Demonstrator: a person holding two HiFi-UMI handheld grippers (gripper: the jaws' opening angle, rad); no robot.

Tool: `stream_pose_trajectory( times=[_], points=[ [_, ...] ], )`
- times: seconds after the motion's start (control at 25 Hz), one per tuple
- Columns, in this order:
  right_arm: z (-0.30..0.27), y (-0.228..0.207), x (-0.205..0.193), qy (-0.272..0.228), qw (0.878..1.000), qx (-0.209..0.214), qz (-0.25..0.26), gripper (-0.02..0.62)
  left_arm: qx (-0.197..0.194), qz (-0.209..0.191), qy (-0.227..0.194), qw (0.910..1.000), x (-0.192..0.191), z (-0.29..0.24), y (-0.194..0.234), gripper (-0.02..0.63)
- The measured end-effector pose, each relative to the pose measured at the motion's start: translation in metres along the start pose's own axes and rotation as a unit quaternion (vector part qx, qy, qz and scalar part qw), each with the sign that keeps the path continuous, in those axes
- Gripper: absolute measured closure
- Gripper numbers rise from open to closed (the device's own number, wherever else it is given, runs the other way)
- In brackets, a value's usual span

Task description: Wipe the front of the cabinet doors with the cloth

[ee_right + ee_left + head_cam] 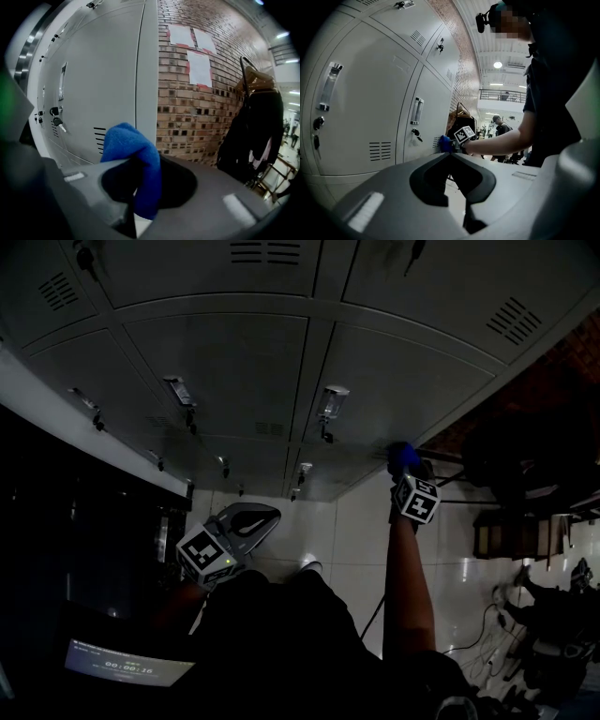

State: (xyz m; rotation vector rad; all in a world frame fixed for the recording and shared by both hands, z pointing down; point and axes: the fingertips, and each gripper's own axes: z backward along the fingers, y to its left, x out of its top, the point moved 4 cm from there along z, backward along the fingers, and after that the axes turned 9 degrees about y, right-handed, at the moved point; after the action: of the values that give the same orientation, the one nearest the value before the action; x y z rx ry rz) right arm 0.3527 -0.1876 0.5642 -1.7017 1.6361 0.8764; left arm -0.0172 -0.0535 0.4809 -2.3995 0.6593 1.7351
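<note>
Wiping the end door's low corner

My right gripper (409, 476) pinches the blue fleecy cloth (136, 159). Its bunched top sits just beside the grey metal cabinet door (108, 70), with the louvred vents (99, 138) at its 9 o'clock. I would press the cloth flat, then stroke toward 12 o'clock in overlapping lanes. My left gripper (464, 206) hangs closed and empty, well apart.

The cabinet doors (225, 362) stand in rows directly ahead. The right gripper (406, 472) is at the lower right part of the end door, with the cloth (133, 154) between its jaws, beside the vent slots (99, 138). The left gripper (246, 524) sits back from the doors, near the person's body. A brick wall (187, 117) adjoins the cabinet on the right and bears paper sheets (199, 68). A hanging coat (255, 126) is further right.
</note>
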Motion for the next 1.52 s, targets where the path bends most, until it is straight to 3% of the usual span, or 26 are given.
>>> stream_pose_trajectory(
  times=[0.24, 0.44, 0.76, 1.08, 1.28, 1.52],
  points=[
    [0.002, -0.012, -0.003, 0.001, 1.0, -0.012, 0.0, 0.526, 0.002, 0.001, 0.0, 1.0, -0.002, 0.0, -0.003, 0.606],
    [0.018, 0.005, -0.001, -0.011, 1.0, 0.007, 0.013, 0.526, 0.001, 0.0, 0.002, 1.0, -0.001, 0.001, -0.003, 0.606],
    [0.063, 0.075, 0.017, -0.052, 0.992, 0.096, 0.063, 0.526, 0.002, -0.007, -0.012, 0.9999, 0.004, 0.008, 0.005, 0.606],
    [0.114, 0.173, 0.024, -0.088, 0.961, 0.231, 0.123, 0.526, 0.005, -0.017, -0.022, 0.9996, 0.012, 0.015, 0.015, 0.606],
    [0.135, 0.21, 0.014, -0.097, 0.946, 0.274, 0.143, 0.526, -0.001, -0.023, -0.03, 0.9993, 0.015, 0.019, 0.017, 0.606],
    [0.144, 0.226, 0.009, -0.105, 0.942, 0.288, 0.135, 0.526, -0.002, -0.029, -0.024, 0.9993, 0.012, 0.023, 0.022, 0.606]
  ],
)
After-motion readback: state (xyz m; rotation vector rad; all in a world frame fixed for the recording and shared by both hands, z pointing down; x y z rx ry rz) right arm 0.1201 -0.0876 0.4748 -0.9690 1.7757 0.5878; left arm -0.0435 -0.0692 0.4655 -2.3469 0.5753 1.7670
